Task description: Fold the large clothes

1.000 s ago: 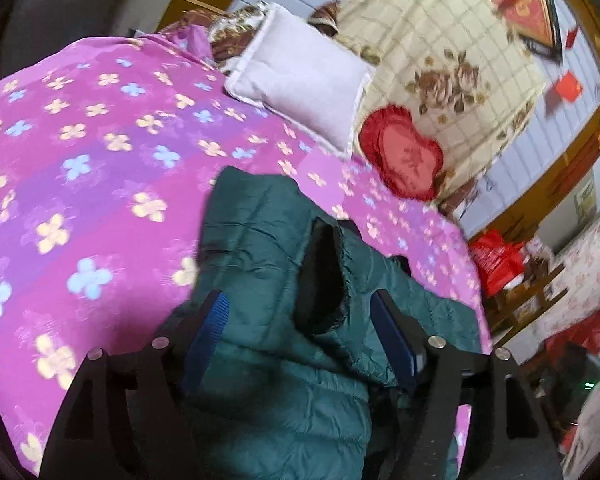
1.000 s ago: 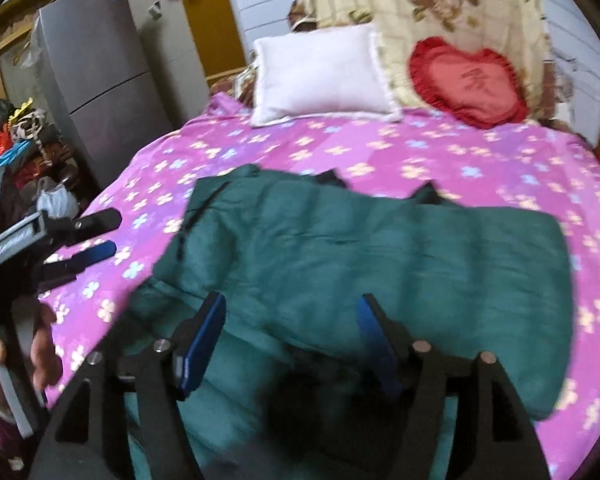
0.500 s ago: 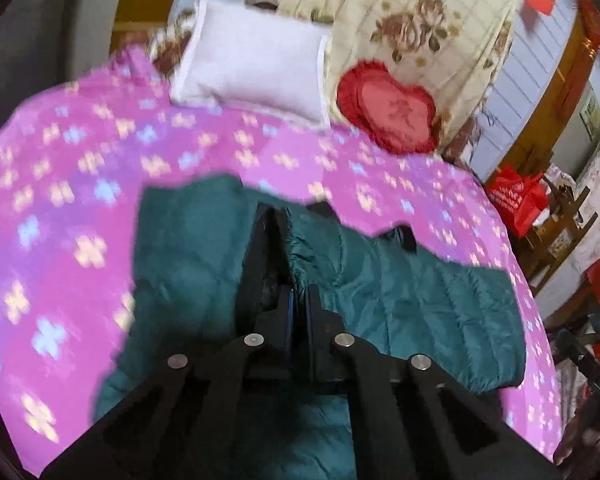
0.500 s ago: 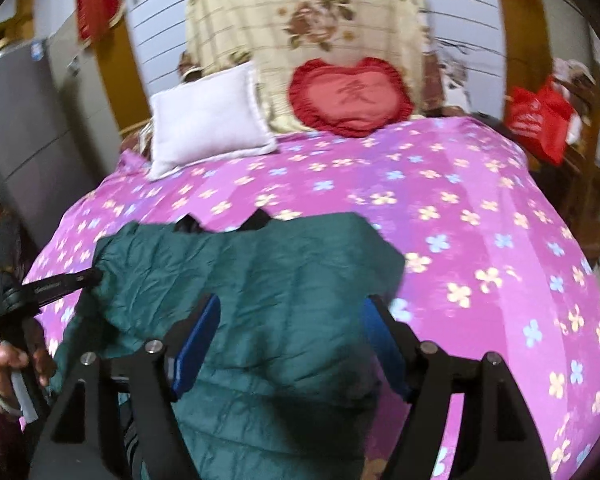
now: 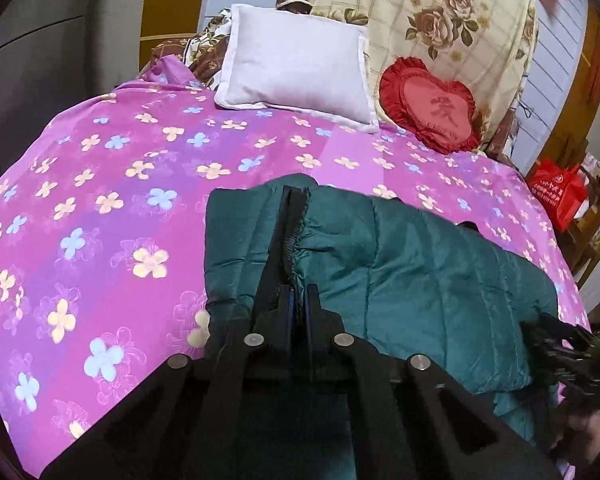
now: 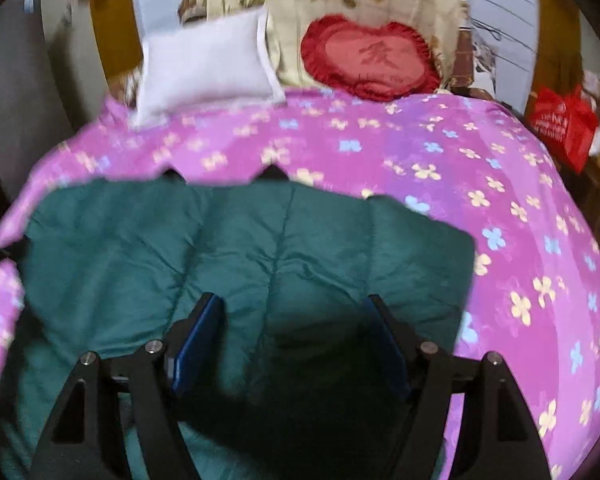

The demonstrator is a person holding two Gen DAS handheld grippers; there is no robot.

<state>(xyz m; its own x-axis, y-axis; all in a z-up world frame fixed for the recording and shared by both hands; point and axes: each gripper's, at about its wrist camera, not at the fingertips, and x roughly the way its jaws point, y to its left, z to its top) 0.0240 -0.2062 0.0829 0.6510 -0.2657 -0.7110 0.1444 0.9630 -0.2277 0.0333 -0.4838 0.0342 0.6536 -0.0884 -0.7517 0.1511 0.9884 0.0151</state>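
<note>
The dark green quilted puffer jacket (image 5: 412, 280) lies spread on the pink flower-printed bedsheet (image 5: 100, 208), near the front of the bed, well apart from the white rectangular pillow (image 5: 300, 68) and the red heart-shaped cushion (image 5: 432, 106) at the head. Our left gripper (image 5: 298, 304) has its jaws pressed together on the jacket's black-edged zipper hem (image 5: 294, 216), which stands up as a ridge running away from the blue pads. Our right gripper (image 6: 292, 336) hovers over the jacket (image 6: 240, 248) with its jaws spread wide and nothing between them.

We judge the step in hand to be carrying the pinched edge across to make a fold. To do it well, we should keep the pinch firm, since slick padded fabric can slip out, and lift just enough that the layer clears the cloth beneath without dragging the whole jacket along the sheet. Our free right gripper would do best taking a matching point on the same edge, so the fold line stays straight and the padding does not bunch.
</note>
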